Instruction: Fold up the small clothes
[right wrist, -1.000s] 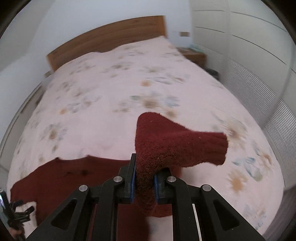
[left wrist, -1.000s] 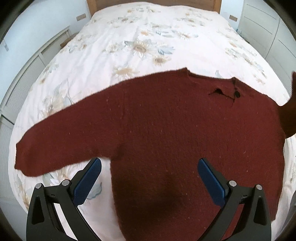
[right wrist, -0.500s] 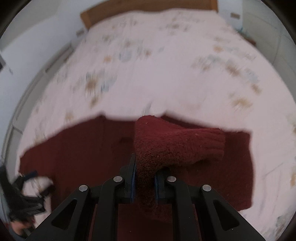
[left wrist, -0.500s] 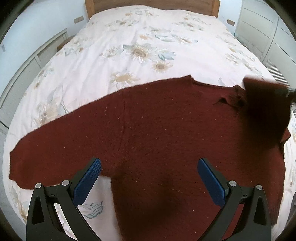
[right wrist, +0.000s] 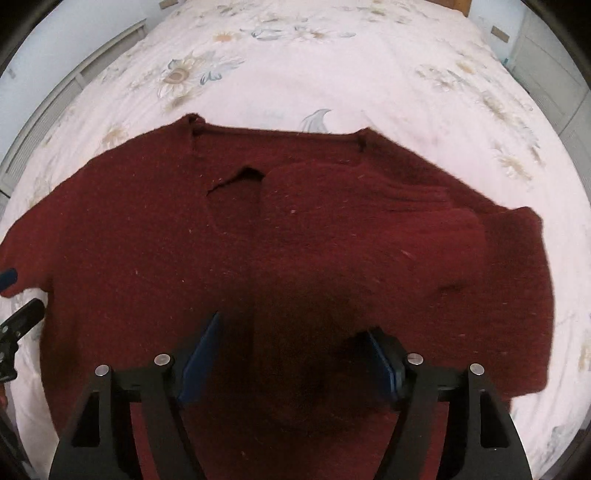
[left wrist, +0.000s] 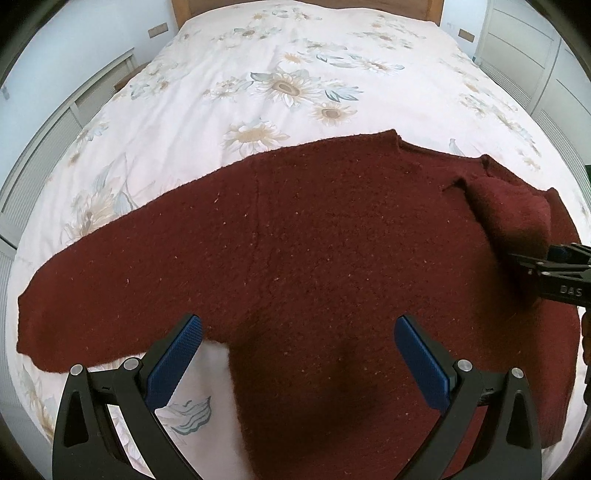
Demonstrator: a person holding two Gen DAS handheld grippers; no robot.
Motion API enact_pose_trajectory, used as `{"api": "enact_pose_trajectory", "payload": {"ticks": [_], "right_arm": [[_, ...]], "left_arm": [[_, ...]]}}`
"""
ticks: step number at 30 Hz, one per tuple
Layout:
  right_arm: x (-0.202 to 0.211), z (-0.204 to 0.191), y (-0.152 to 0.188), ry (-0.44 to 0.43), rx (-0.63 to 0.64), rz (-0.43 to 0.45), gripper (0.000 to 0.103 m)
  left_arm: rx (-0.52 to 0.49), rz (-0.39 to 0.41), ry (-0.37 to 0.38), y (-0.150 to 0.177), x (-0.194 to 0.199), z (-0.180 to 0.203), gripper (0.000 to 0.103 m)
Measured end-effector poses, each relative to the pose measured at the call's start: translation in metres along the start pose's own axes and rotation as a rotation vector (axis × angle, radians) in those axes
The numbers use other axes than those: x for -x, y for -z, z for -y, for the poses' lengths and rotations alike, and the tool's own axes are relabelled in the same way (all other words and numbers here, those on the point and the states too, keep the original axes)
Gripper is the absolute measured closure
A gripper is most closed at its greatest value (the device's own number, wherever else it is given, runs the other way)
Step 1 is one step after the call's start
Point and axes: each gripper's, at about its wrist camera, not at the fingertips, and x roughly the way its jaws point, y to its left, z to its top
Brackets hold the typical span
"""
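A dark red knitted sweater (left wrist: 314,258) lies flat on the bed, neck toward the headboard. Its one sleeve (left wrist: 110,277) stretches out to the left. The other sleeve (right wrist: 369,229) is folded across the chest, its cuff end toward the hem. My right gripper (right wrist: 293,326) hovers over that end; its jaws are opening, the sleeve lies between them and the blue pads stand off it. From the left wrist view it shows at the right edge (left wrist: 546,266). My left gripper (left wrist: 297,325) hangs open above the sweater's lower left, holding nothing.
The bed carries a white duvet with a flower print (left wrist: 288,85) and has a wooden headboard (left wrist: 306,3). White wardrobe doors (left wrist: 535,55) stand on the right and a low white cabinet (left wrist: 74,122) on the left. The bed's near edge lies just below the sweater's hem.
The right gripper came down and leftward with the sleeve pinched in it, laid it over the sweater's chest and parted its jaws. The left gripper sank a little and stayed open.
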Motion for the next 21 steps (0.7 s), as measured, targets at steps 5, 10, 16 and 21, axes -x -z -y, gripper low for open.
{"api": "enact_pose_trajectory", "payload": {"ticks": [5,10,16,21], "right_arm": [[0.027,0.024,0.011,0.01,0.037,0.003,0.022],[0.062,0.072,0.032,-0.041,-0.033,0.061,0.022],[0.064,0.149,0.064,0.114,-0.148,0.053,0.022],[0.044,0.181,0.079,0.174,-0.2,0.02,0.022]], "left_arm": [[-0.015,0.0,0.005,-0.002,0.004,0.005,0.001],[-0.064,0.001,0.017,-0.008,0.005,0.021,0.001],[-0.16,0.001,0.059,-0.019,0.002,0.064,0.001],[-0.265,0.02,0.091,-0.036,-0.002,0.115,0.001]]}}
